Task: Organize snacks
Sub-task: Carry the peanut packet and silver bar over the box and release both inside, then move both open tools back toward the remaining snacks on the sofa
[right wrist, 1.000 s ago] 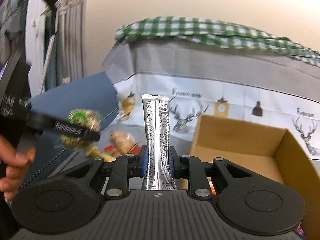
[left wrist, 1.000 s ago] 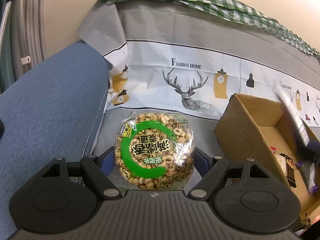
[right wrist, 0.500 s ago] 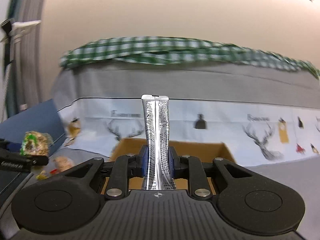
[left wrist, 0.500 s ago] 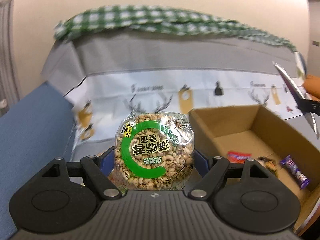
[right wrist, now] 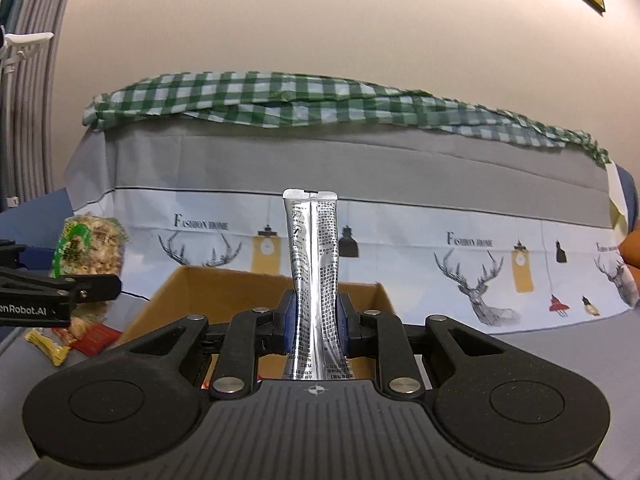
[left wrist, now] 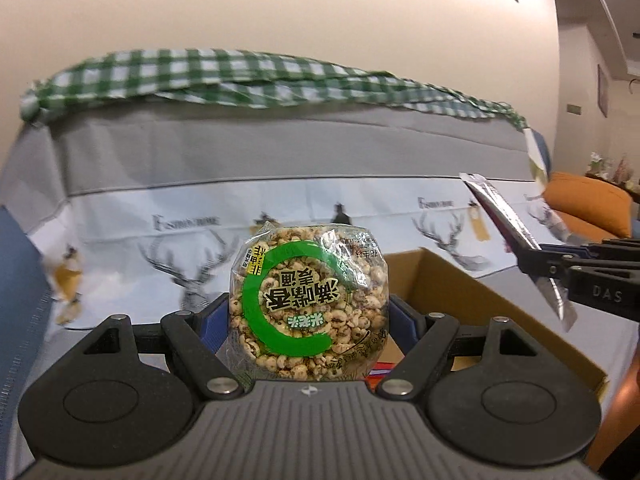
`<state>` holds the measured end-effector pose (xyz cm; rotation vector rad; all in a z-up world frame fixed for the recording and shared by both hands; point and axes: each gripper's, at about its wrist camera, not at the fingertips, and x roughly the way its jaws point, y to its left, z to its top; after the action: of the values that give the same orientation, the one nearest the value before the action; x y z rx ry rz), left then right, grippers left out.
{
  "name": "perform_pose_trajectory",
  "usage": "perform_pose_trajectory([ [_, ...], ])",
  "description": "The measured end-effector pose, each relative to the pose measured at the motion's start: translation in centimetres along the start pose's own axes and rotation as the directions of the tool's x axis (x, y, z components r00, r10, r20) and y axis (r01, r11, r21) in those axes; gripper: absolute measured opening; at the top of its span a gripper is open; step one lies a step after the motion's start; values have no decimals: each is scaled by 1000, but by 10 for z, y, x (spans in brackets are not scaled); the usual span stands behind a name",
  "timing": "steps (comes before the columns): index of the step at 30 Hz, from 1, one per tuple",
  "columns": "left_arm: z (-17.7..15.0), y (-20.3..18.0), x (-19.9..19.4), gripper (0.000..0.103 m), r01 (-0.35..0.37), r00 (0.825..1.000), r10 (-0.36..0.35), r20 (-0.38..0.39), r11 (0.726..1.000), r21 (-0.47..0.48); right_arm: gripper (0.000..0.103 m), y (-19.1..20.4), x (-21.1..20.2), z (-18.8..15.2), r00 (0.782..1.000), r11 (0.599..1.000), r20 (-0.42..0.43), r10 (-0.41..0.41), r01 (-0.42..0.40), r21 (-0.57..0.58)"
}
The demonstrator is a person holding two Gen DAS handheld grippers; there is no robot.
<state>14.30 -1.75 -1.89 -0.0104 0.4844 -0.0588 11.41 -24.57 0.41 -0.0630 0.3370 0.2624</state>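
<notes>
Grippers clamping snacks, cardboard box rim just below

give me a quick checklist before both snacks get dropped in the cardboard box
1. Left gripper shut on the puffed grain cake pack: ok.
2. Right gripper shut on the silver stick sachet, which stands upright: ok.
3. Cardboard box open at the top: ok.
4. Room inside the box: cannot tell, most of its floor is hidden behind the grippers.
5. The two grippers apart from each other: ok, a gap shows in both views.
6. Loose snacks outside the box, left to collect: not ok.
</notes>
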Motion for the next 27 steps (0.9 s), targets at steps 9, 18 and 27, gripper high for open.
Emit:
perform_pose_trajectory([
  [9, 1, -16, 15, 83, 73, 997, -73, 6, 997, -16, 22, -10, 7, -4, 999, 999, -23, -31, 32, 29],
  [18, 5, -23, 7, 103, 112, 993, -116, 27, 988, 109, 52, 3, 18, -4, 994, 995, -48, -98, 98, 16],
  [27, 32, 70, -44, 103, -441, 891, 405, 205, 879, 181, 71, 6, 24, -2, 991, 985, -76, -113, 121, 119],
])
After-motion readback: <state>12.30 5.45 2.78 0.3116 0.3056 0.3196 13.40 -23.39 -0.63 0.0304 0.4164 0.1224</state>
